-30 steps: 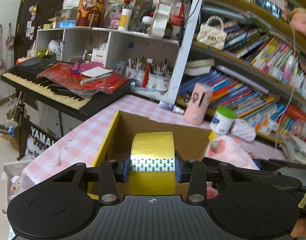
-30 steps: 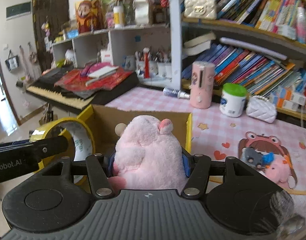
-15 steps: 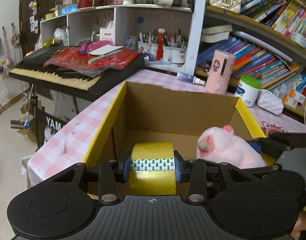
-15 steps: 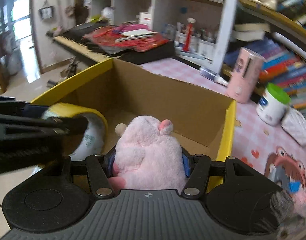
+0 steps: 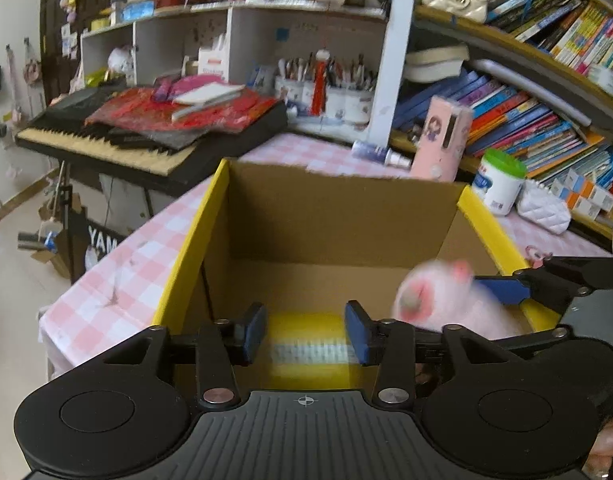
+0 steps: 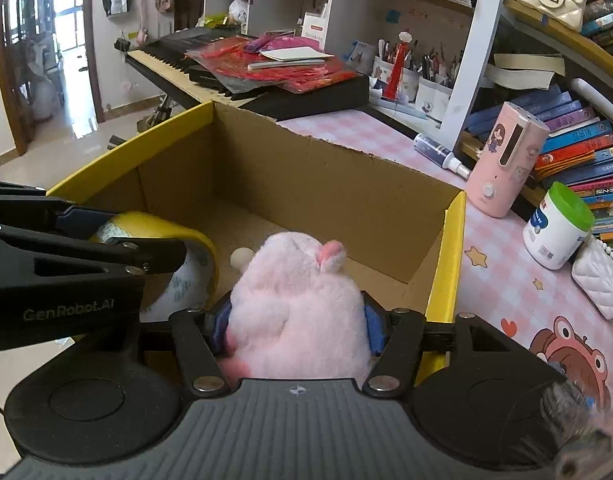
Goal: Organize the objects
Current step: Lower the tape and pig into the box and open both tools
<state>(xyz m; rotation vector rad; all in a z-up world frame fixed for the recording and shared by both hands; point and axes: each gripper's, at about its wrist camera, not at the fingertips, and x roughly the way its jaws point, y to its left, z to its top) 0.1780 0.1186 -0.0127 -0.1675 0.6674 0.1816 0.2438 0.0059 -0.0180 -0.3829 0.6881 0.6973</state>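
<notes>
A table covered with a pink-and-white checked cloth (image 5: 118, 276) bears an open brown cardboard box with yellow-edged flaps (image 6: 314, 184), which fills the middle of both wrist views. Behind the table stands a black electronic keyboard (image 6: 174, 60) piled with red papers, and to the right runs a wooden bookshelf packed with coloured books (image 5: 546, 120). Inside the box, at its near right side, the right gripper (image 6: 296, 322) has its jaws closed against the flanks of a pink plush animal toy (image 6: 298, 308), which is held just above the box floor, near the right wall; in the left wrist view the toy (image 5: 438, 300) appears motion-blurred. The left gripper (image 5: 305, 330) reaches into the near left part of the box; its blue-padded fingers (image 5: 254, 330) stand apart, with a visible gap on either side of a yellow roll of adhesive tape (image 5: 308, 344), which is blurred between and below them. In the right wrist view the tape roll (image 6: 174, 256) sits upright on edge by the left wall of the box, partly hidden behind the left gripper. On the cloth beyond the box stand a pink cylindrical humidifier (image 6: 506, 160), a white jar with a green lid (image 6: 558, 224) and a white quilted pouch (image 5: 544, 208).
</notes>
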